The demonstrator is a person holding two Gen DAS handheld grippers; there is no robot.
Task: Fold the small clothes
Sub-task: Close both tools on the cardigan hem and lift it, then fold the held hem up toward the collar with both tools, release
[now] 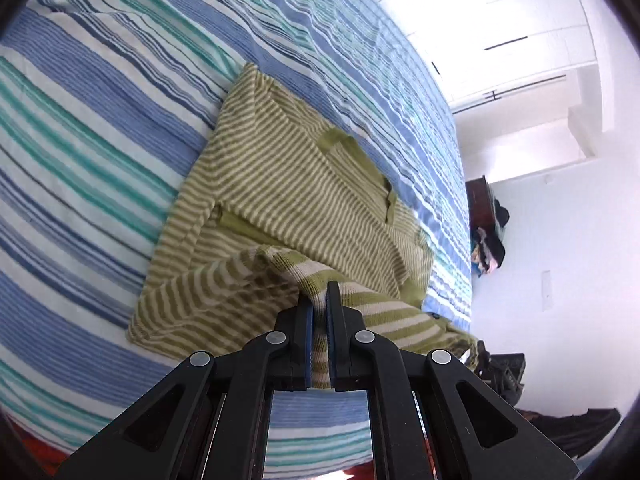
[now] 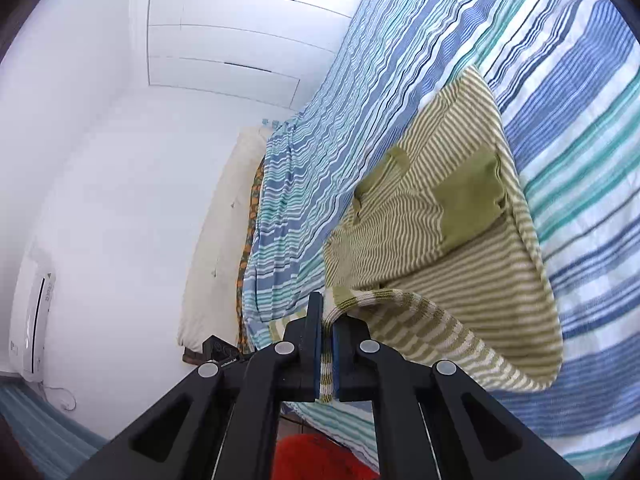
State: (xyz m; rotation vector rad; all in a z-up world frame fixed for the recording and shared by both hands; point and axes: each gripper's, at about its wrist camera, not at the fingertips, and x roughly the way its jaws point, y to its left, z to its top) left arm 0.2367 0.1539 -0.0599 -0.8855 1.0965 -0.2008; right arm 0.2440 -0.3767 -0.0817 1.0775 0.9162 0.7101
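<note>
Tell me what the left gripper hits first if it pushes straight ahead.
Probably the olive-and-cream striped knit garment itself: the left gripper, shut on its raised hem, points at the folded body lying on the blue striped bedspread. Depth is unclear.

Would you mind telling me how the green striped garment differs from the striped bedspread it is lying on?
The green striped garment has narrow olive and cream stripes; the striped bedspread has broader blue, teal and white bands. The garment is small and partly folded, with plain olive patches, while the bedspread lies spread across the whole bed. One garment edge is lifted, pinched by the left hand-held gripper and right hand-held gripper; the bedspread is ungripped. Both are striped fabric.
</note>
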